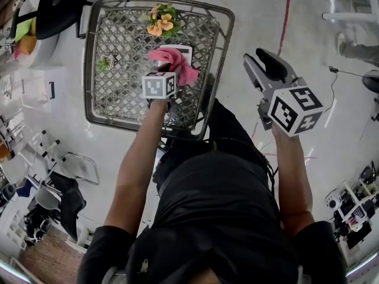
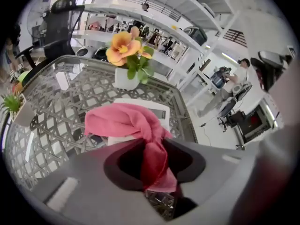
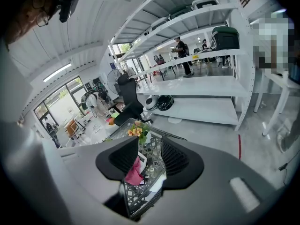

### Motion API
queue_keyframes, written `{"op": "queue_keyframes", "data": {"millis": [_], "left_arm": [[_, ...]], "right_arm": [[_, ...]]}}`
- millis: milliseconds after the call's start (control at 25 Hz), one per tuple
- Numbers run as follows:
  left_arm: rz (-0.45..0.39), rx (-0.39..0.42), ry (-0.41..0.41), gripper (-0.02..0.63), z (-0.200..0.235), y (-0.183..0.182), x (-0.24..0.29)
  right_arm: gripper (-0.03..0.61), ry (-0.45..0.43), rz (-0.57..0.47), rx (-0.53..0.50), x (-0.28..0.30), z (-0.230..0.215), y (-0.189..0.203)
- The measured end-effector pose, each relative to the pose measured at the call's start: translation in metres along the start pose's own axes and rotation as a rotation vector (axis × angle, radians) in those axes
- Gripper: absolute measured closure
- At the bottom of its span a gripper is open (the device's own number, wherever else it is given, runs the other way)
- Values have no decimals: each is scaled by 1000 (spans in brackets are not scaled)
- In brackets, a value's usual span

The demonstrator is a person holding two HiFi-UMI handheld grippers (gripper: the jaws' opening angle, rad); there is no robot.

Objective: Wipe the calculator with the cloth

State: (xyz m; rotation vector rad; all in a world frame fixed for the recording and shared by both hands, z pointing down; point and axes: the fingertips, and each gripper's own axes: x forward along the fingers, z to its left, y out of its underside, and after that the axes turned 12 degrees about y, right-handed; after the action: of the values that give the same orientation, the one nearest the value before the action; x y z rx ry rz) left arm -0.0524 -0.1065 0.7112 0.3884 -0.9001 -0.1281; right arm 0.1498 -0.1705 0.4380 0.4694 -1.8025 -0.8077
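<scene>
A pink cloth lies bunched over a white calculator on the mesh table. My left gripper is shut on the near end of the cloth. In the left gripper view the cloth runs from the jaws of that gripper up across the calculator and hides most of it. My right gripper hangs to the right of the table, over the floor. Its jaws stand apart with nothing between them.
A white pot of orange flowers stands at the table's far edge, just behind the calculator. A small green plant sits on the left side of the table. A black chair stands at the far left corner. Shelving and people are farther off.
</scene>
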Motion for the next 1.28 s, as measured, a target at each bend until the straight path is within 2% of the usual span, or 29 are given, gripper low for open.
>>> {"op": "queue_keyframes", "data": {"millis": [200, 280, 520, 680, 920, 1040, 1160, 1280], "left_arm": [[75, 115, 43, 436, -24, 5, 18], [123, 198, 55, 436, -29, 10, 23], [274, 509, 32, 436, -39, 23, 15], [335, 615, -13, 436, -17, 31, 1], [358, 622, -65, 436, 17, 37, -23], [351, 590, -77, 436, 26, 38, -32], [327, 525, -60, 436, 27, 41, -35], [279, 403, -16, 436, 19, 46, -33]], "right_arm": [[425, 5, 0, 4, -2, -4, 0], [426, 9, 0, 5, -2, -6, 1], [426, 8, 0, 10, -4, -5, 2], [426, 5, 2, 8, -3, -3, 2], [426, 4, 3, 2, -4, 1, 2], [426, 4, 3, -2, -5, 3, 1], [426, 2, 7, -3, -3, 6, 3], [426, 1, 9, -3, -1, 10, 4]]}}
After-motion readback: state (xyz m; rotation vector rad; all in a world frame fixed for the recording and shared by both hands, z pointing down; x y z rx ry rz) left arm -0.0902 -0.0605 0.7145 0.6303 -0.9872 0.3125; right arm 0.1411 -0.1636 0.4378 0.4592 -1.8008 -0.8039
